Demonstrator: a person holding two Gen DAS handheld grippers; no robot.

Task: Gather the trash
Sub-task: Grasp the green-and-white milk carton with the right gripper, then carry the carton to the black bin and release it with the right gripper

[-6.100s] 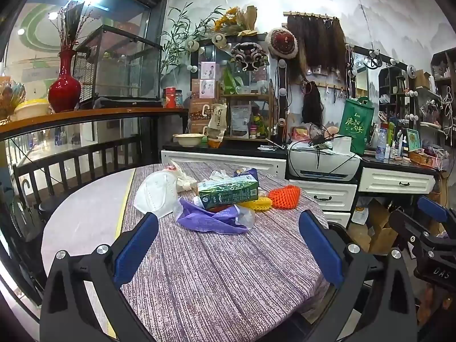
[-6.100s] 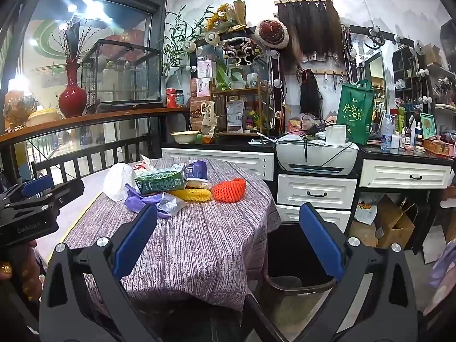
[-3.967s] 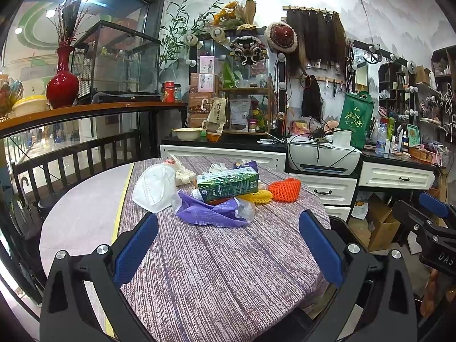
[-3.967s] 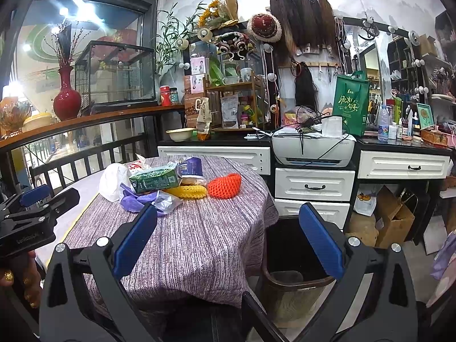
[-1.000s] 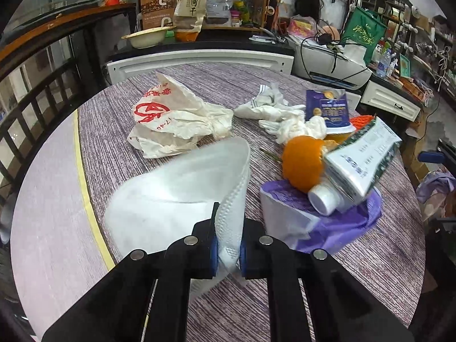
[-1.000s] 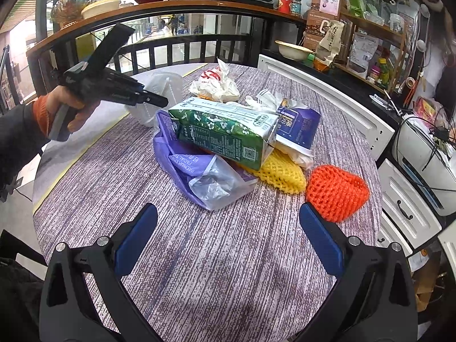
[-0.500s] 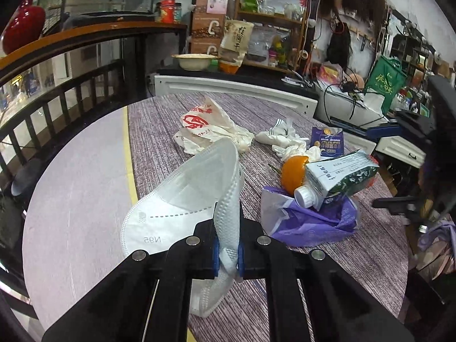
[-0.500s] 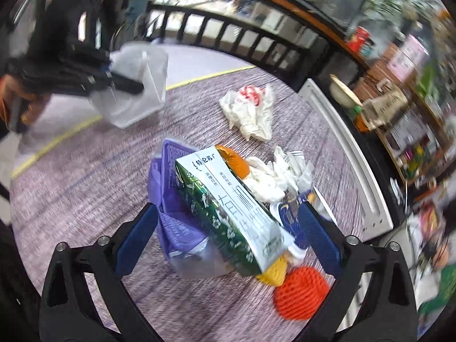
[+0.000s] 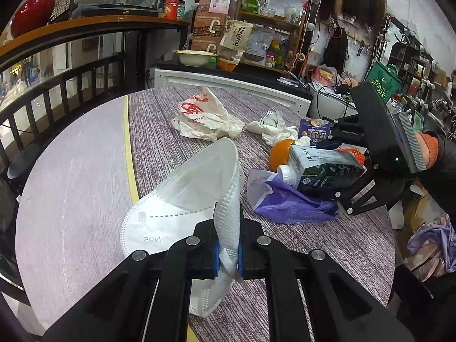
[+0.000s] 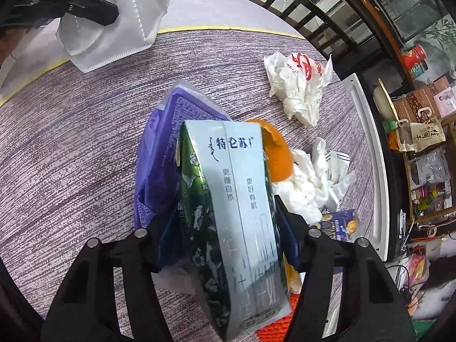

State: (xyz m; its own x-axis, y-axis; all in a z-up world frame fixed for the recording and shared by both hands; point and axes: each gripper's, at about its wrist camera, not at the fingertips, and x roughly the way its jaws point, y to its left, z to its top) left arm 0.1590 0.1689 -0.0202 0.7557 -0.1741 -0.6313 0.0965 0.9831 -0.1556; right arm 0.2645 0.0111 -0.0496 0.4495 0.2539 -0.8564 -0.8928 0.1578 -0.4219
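My left gripper (image 9: pixel 227 252) now pinches the white folded N95 mask (image 9: pixel 185 199), lower centre | right gripper (image 10: pixel 225 233), open a second ago, clamps the green-and-white milk carton (image 10: pixel 228 213), mid-frame | both ready for binning.

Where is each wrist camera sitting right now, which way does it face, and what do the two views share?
Left wrist: sits behind the left gripper, low over the table, facing the far counter; its fingers pinch the white mask; the right gripper and hand show.
Right wrist: sits above the right gripper, looking steeply down; fingers flank the milk carton.
Shared: mask, carton, purple bag, printed plastic bag.
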